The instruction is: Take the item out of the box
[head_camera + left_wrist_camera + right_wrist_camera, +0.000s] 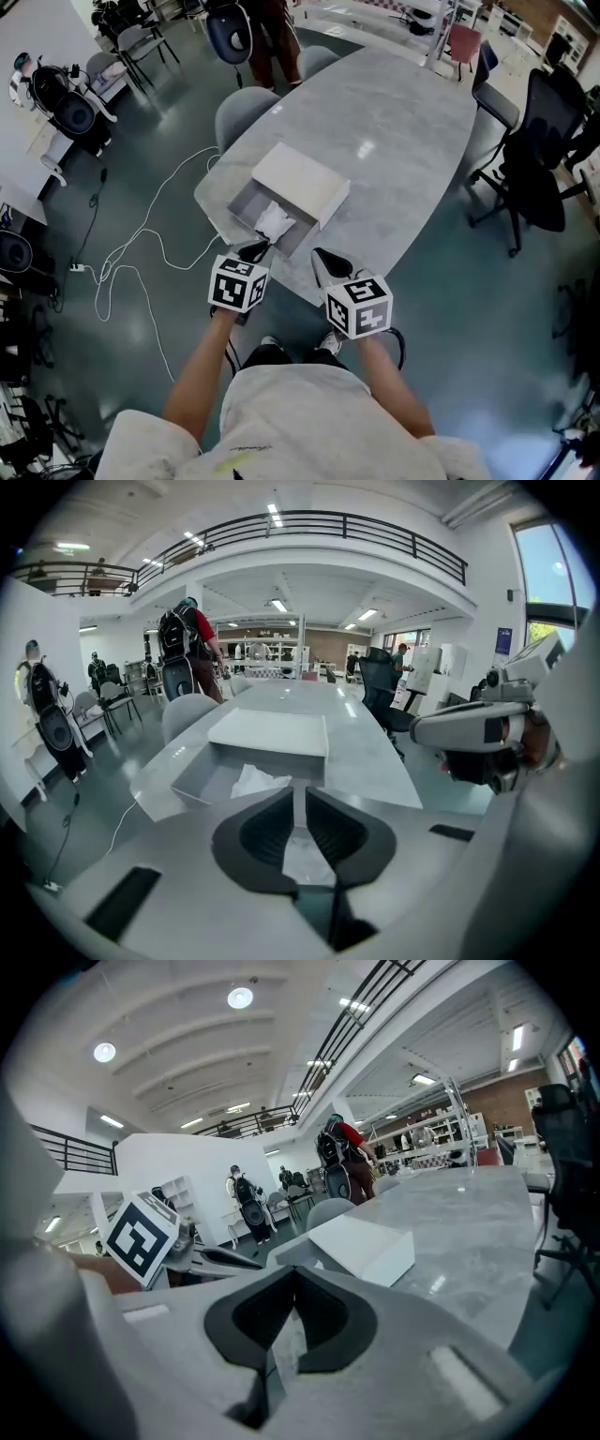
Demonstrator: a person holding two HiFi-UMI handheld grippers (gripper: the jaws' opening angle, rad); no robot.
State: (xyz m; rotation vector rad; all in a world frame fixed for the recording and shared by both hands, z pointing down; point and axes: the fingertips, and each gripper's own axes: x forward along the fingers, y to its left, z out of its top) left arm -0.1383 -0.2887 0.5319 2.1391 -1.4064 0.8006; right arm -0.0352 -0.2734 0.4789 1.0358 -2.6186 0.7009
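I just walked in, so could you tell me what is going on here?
A person at the grey table holds a gripper in each hand. The box lies open, a crumpled white item in its tray. The left gripper, shut and empty, is just short of the item; the right gripper, also shut, waits beside it.

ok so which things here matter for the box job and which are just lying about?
Job:
- grey box, white cover slid partly back
- crumpled white item inside it
- left gripper and right gripper, both shut and empty

Lying about:
- grey chair
- black office chair
- white cable on the floor
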